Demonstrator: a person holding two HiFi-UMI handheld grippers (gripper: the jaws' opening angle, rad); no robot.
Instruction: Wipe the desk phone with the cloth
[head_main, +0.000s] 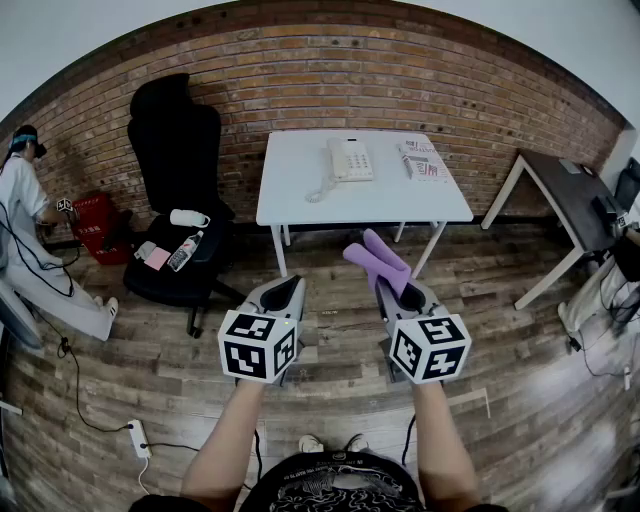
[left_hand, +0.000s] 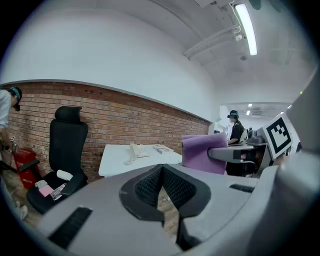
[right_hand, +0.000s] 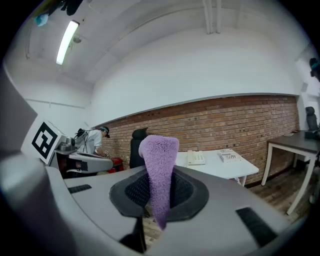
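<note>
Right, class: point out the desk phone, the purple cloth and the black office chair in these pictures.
desk phone (head_main: 350, 158), head view, on its keypad body.
purple cloth (right_hand: 158, 167), right gripper view, on its upright middle.
black office chair (head_main: 178, 140), head view, on its backrest.

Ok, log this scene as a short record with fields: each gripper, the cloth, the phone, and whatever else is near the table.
left gripper: jaws together, nothing between them, held in the air short of the table
right gripper: jaws shut on the cloth
cloth: purple fluffy cloth, folded, sticking up out of the right jaws
phone: white desk phone, handset on its cradle, at the back of the white rectangular table
also on table: printed booklet, right of the phone
beside table: black office chair, to its left
wiping: not yet begun
</note>
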